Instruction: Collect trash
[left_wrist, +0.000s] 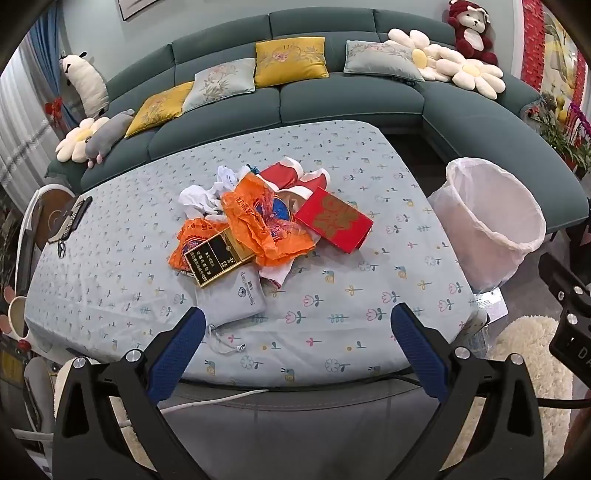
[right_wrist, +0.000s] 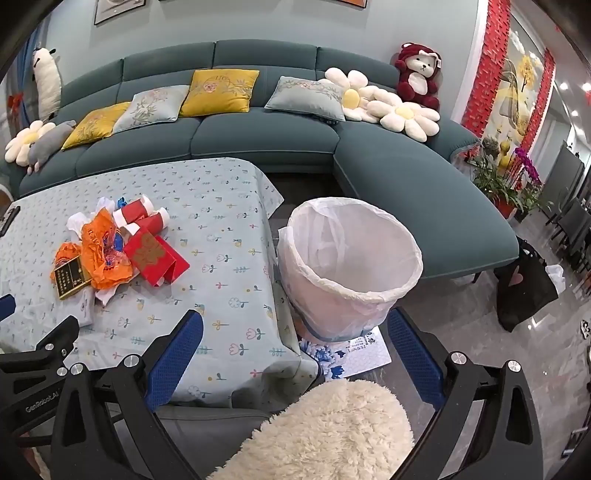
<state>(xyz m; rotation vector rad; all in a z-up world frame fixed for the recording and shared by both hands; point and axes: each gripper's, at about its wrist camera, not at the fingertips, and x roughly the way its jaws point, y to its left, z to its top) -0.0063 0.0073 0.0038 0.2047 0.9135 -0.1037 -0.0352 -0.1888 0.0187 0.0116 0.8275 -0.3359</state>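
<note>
A heap of trash (left_wrist: 258, 225) is seen lying on the cloth-covered surface (left_wrist: 369, 295): orange plastic bags (left_wrist: 258, 221), a red box (left_wrist: 334, 219), red paper cups (left_wrist: 291, 175), white tissue (left_wrist: 201, 197), a black and gold box (left_wrist: 216, 258) and a grey pouch (left_wrist: 231, 293). A lined bin (right_wrist: 347, 266) is set on the floor just beside the surface, and nothing can be seen inside it. No piece appears collected yet. The left gripper (left_wrist: 295, 328) and right gripper (right_wrist: 295, 328) are held short of the heap, jaws spread wide, nothing gripped.
</note>
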